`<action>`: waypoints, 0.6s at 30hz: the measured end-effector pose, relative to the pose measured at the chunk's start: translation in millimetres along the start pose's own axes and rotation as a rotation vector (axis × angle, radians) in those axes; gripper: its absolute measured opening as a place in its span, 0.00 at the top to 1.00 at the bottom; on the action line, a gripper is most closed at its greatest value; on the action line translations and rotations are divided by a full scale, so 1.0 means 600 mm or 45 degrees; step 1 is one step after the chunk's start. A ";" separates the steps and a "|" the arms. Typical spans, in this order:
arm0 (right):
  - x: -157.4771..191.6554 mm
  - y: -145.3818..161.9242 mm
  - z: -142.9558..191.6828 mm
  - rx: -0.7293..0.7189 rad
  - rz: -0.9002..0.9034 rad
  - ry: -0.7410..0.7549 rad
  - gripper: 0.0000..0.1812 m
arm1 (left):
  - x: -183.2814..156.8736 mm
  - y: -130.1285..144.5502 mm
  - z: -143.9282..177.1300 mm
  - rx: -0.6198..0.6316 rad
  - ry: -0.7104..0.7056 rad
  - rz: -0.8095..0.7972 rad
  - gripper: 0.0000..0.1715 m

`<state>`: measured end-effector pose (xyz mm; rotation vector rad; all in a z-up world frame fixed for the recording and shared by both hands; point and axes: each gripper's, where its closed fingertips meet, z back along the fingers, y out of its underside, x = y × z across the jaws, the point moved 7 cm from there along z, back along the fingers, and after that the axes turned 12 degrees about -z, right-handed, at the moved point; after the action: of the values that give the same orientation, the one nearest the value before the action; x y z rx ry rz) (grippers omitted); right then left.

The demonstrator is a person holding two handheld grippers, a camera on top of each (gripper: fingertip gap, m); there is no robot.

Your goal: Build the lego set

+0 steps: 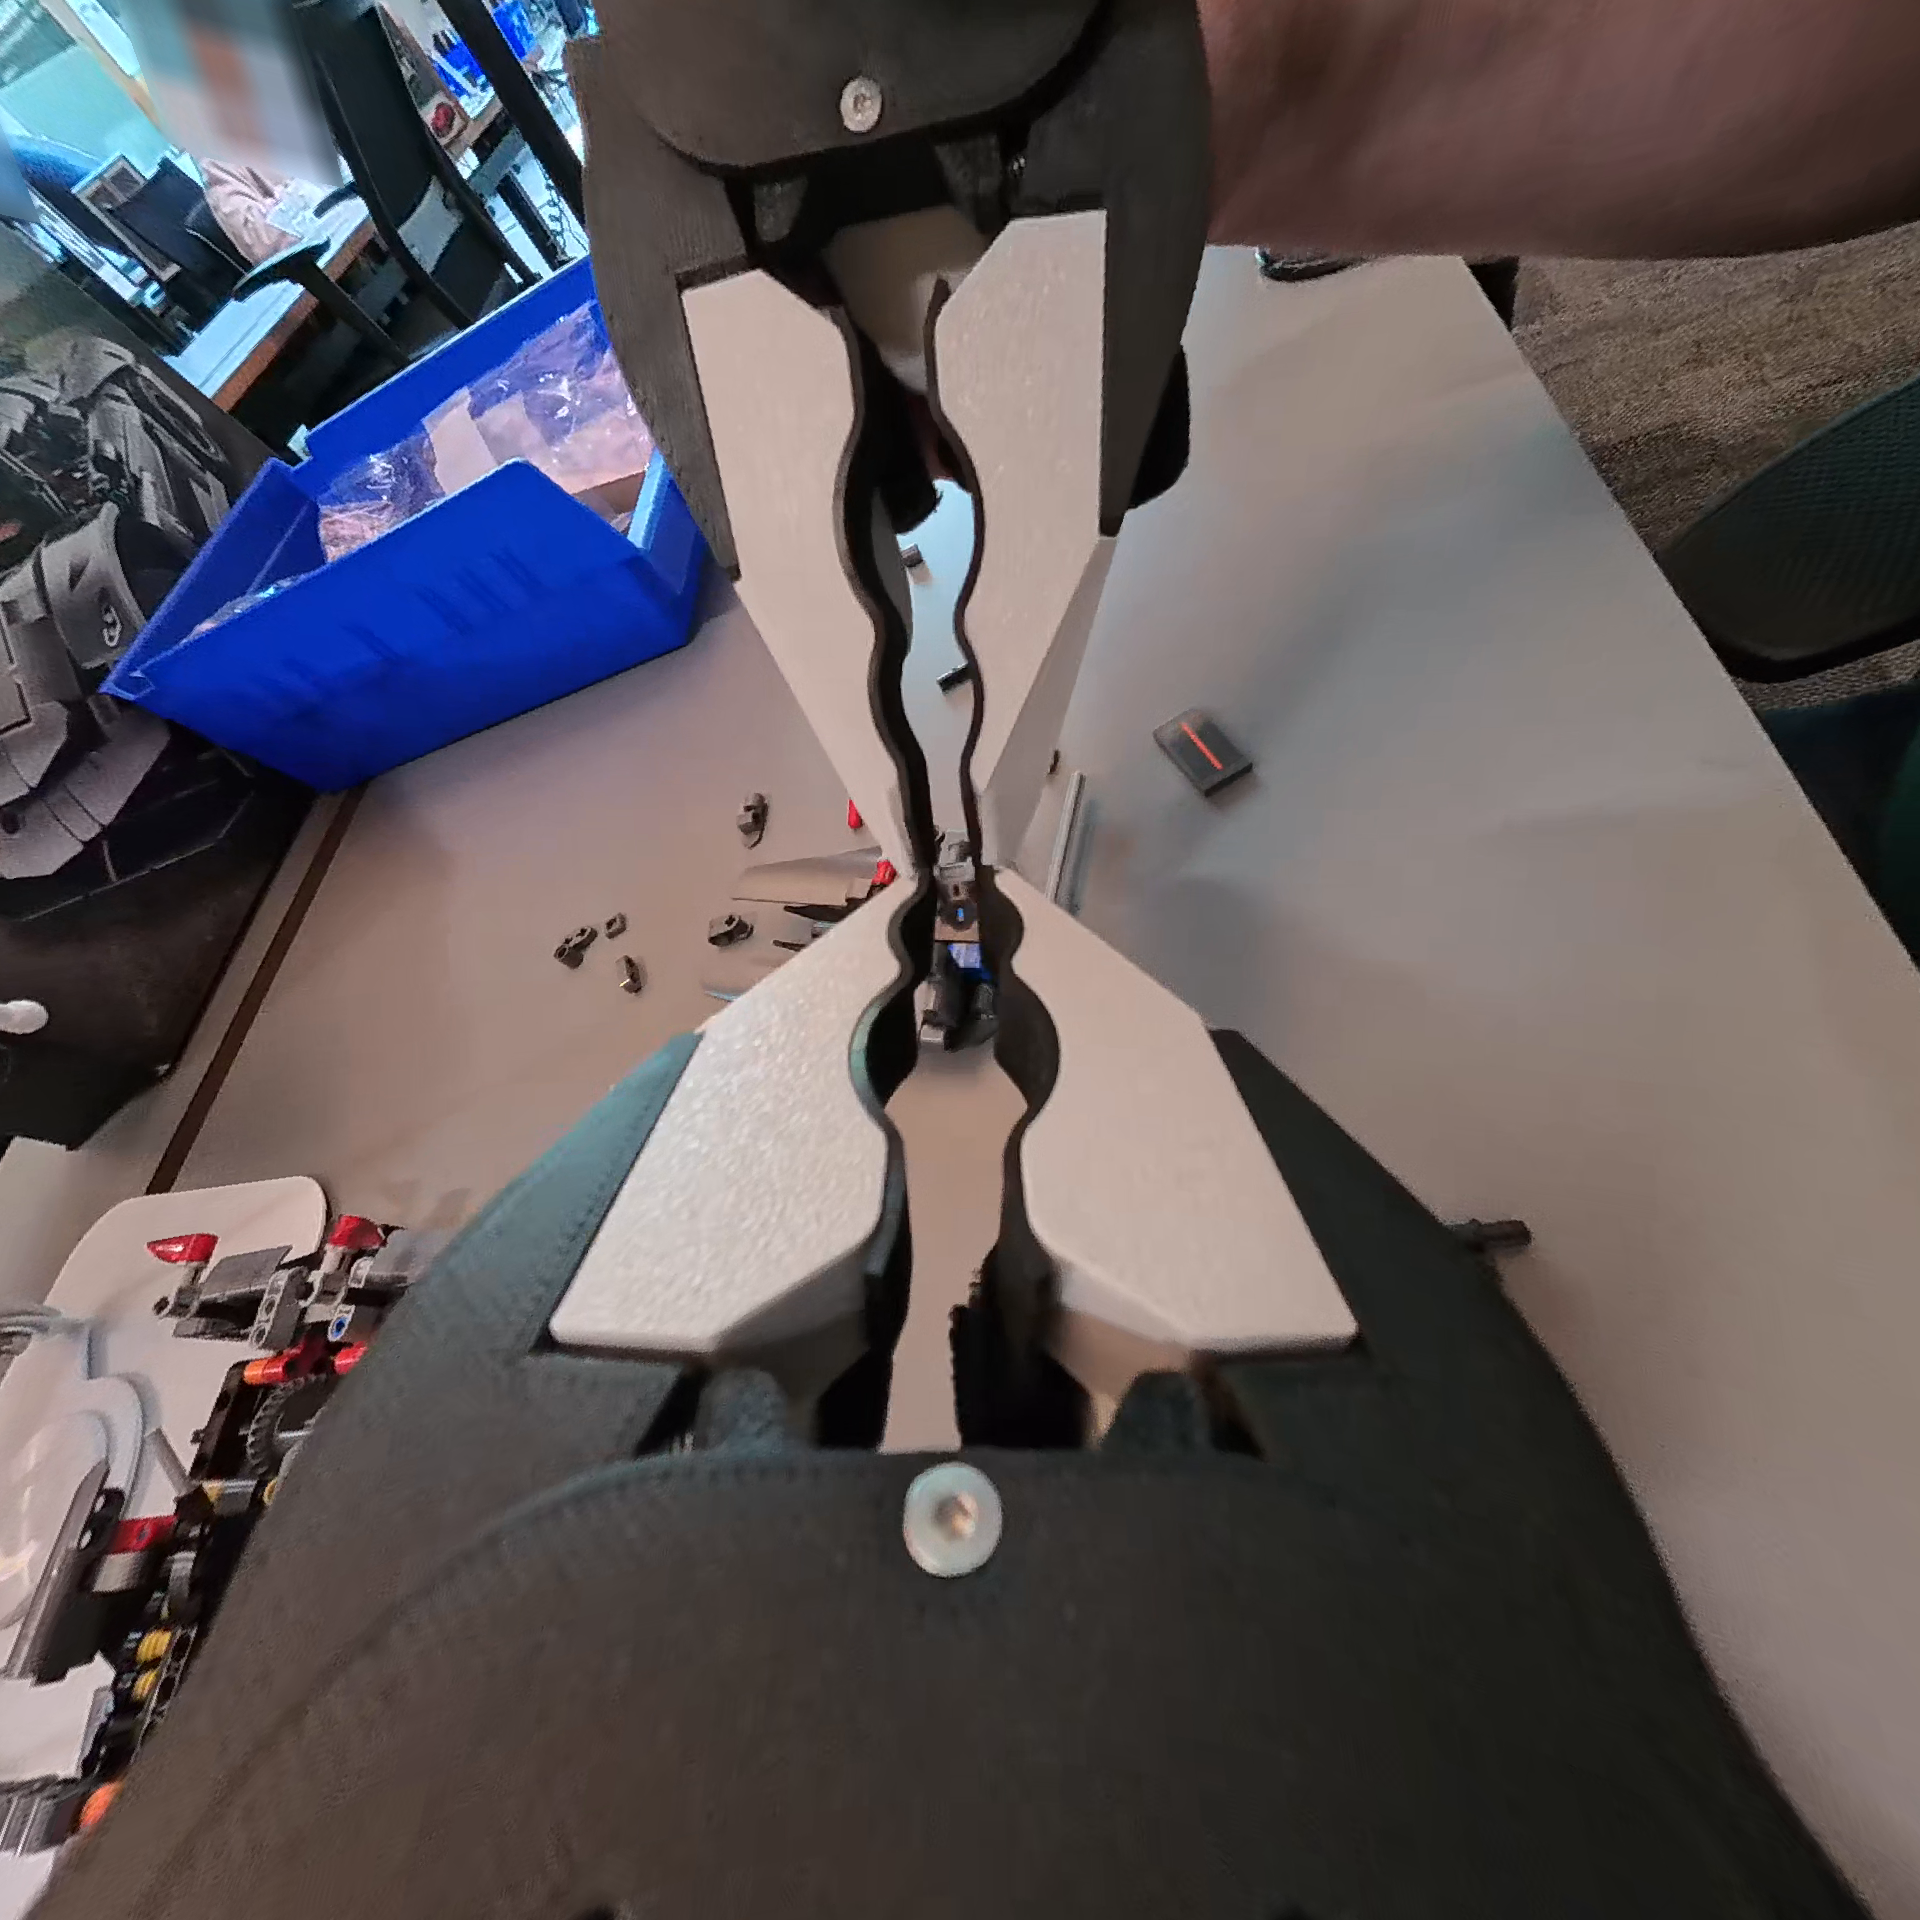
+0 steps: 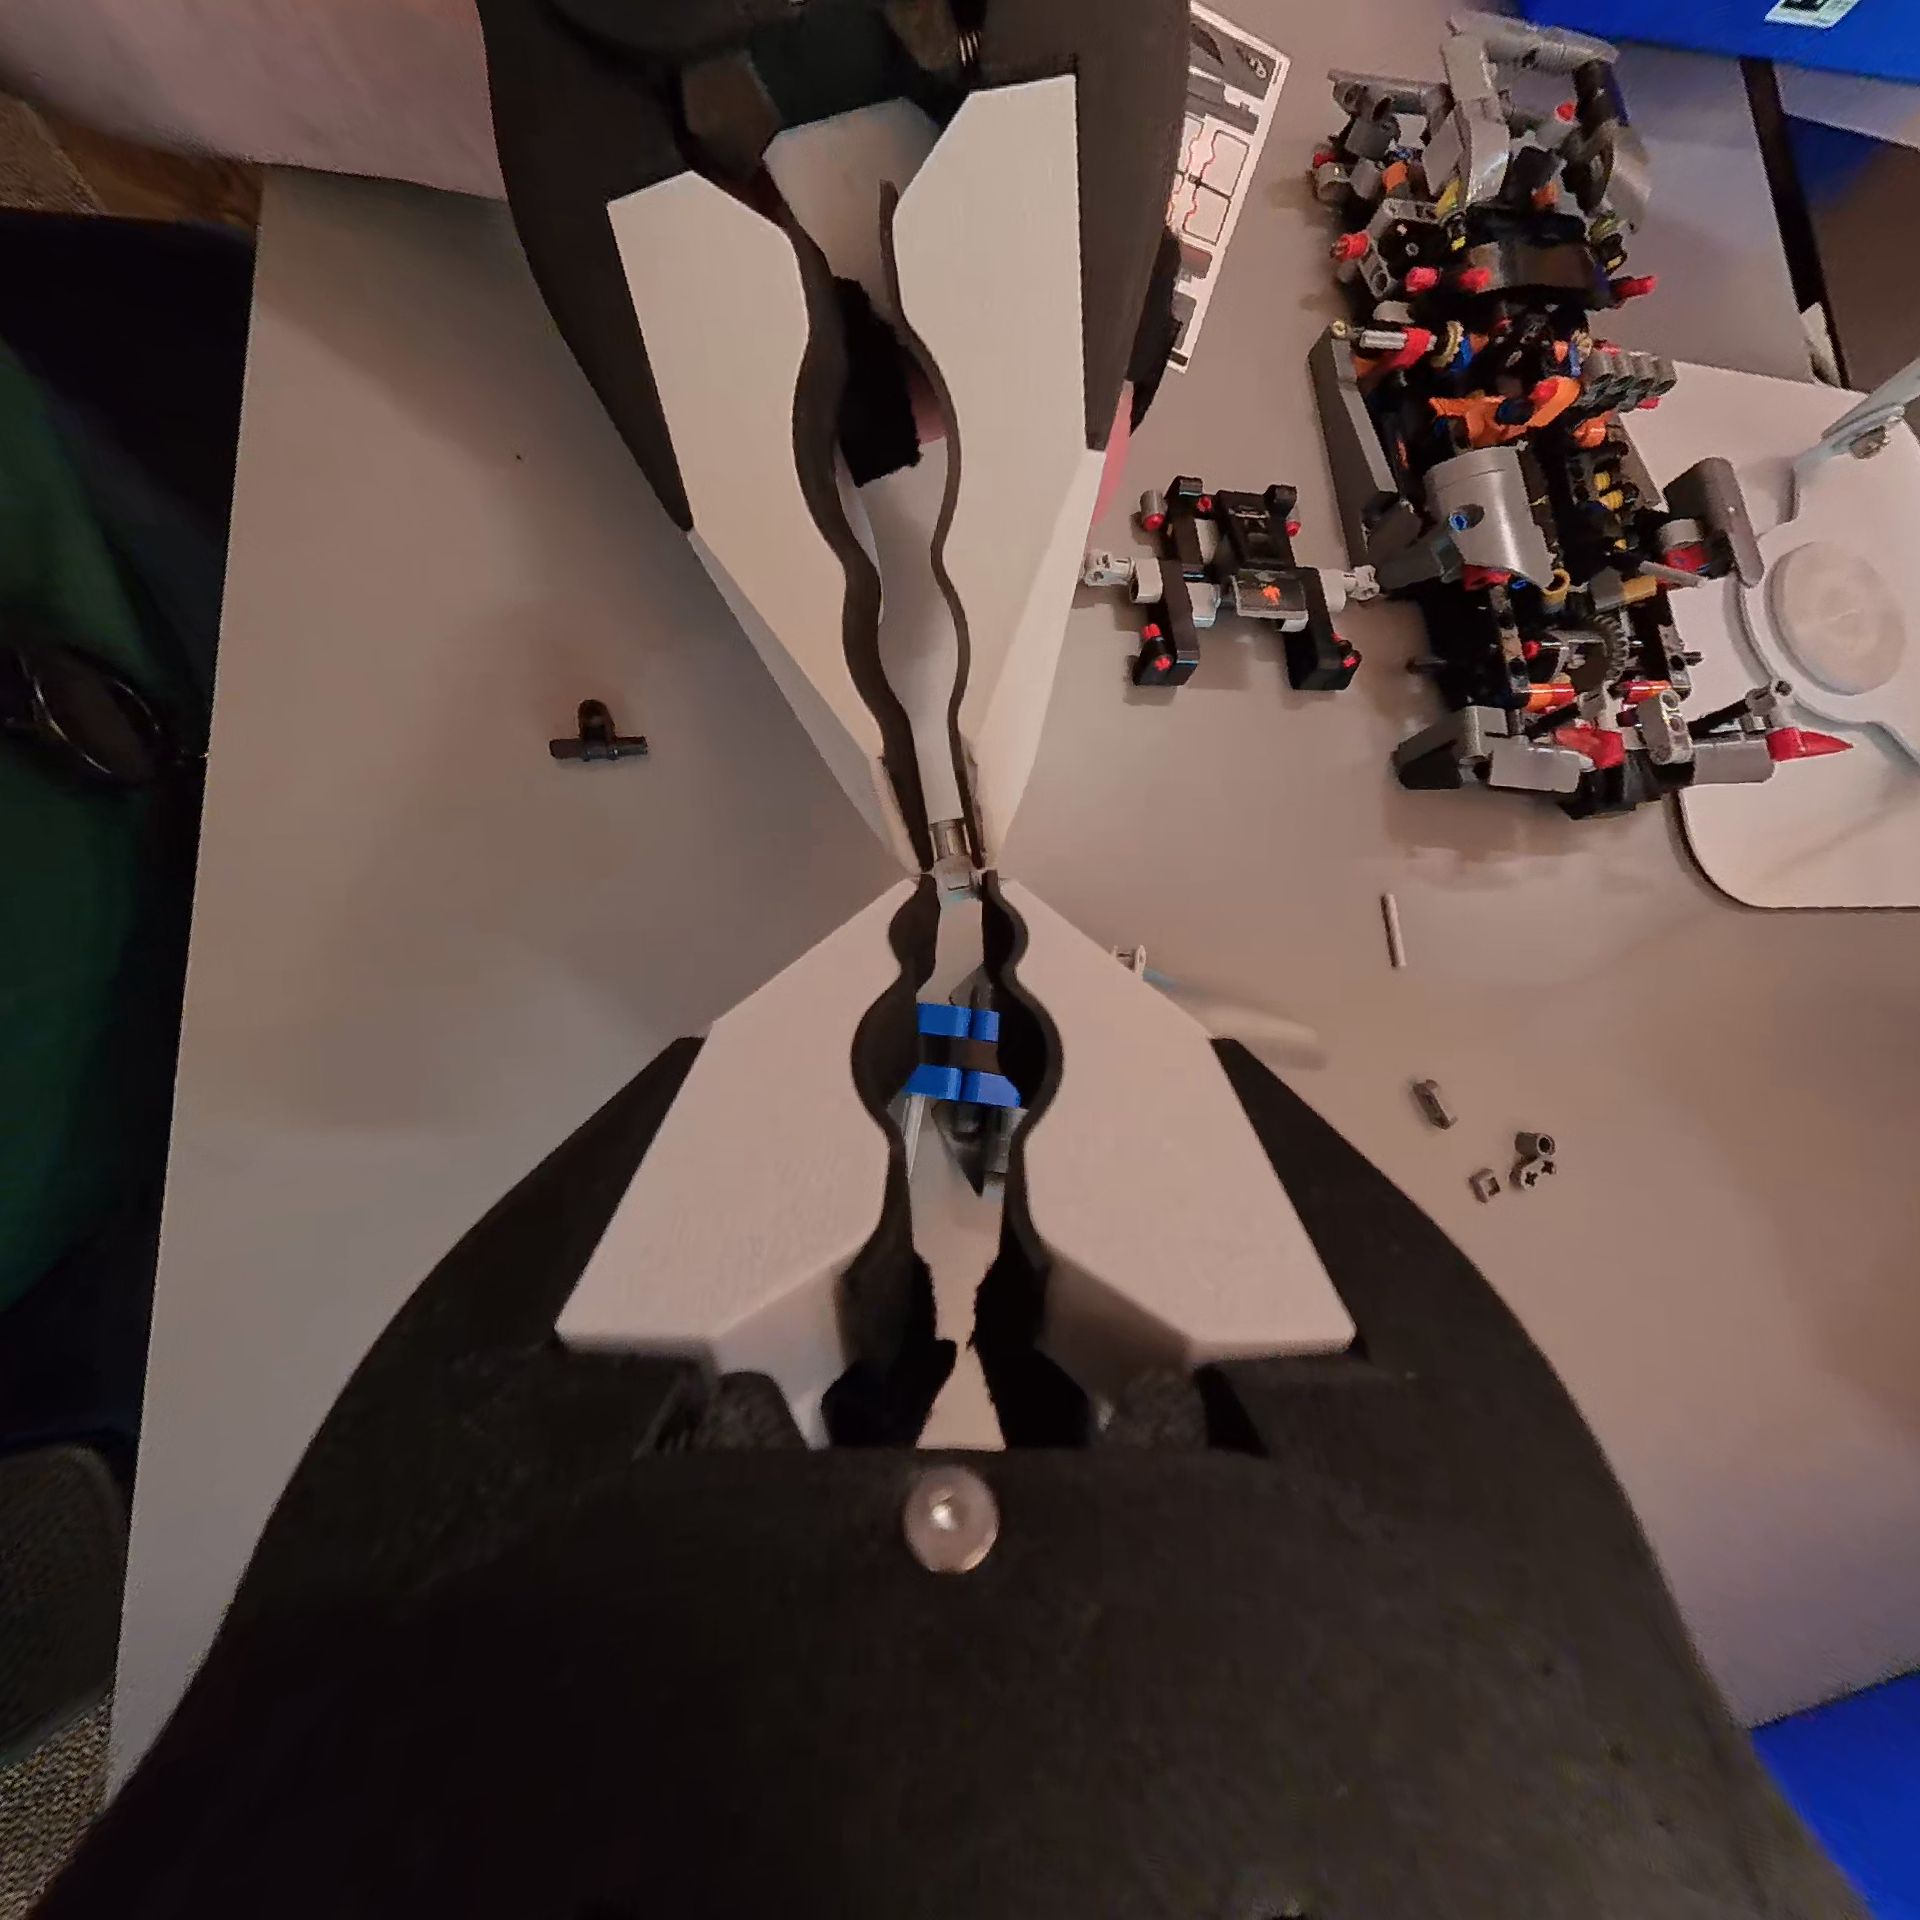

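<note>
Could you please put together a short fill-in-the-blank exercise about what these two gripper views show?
1. The storage bin at the table's far left in the left wrist view is coloured ____.
2. The right gripper is shut on a small assembly with two ____ bands.
3. The two grippers meet ____ to tip, the left gripper facing the right.
4. The lone black pin lies on the ____.

Missing words: blue; blue; tip; table

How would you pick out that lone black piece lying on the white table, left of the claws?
Start at the big multicoloured Lego model on the white table, then cross past both claws to the bare side. The black T-shaped pin lies alone there, unlike the small grey pieces clustered below the model.
</note>
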<state>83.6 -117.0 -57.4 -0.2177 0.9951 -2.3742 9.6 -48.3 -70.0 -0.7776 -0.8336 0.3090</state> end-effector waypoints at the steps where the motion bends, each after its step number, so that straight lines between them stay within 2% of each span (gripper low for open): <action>1: 0.000 0.000 0.000 -0.005 -0.006 0.001 0.97 | 0.000 0.000 0.000 -0.001 -0.001 0.004 0.97; 18: -0.007 -0.002 0.001 -0.066 -0.043 0.019 0.97 | 0.006 0.004 0.003 0.018 -0.031 0.006 0.97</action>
<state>86.7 -114.5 -55.8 -0.2379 1.0692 -2.3851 10.8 -43.8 -68.8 -0.7640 -0.8513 0.3289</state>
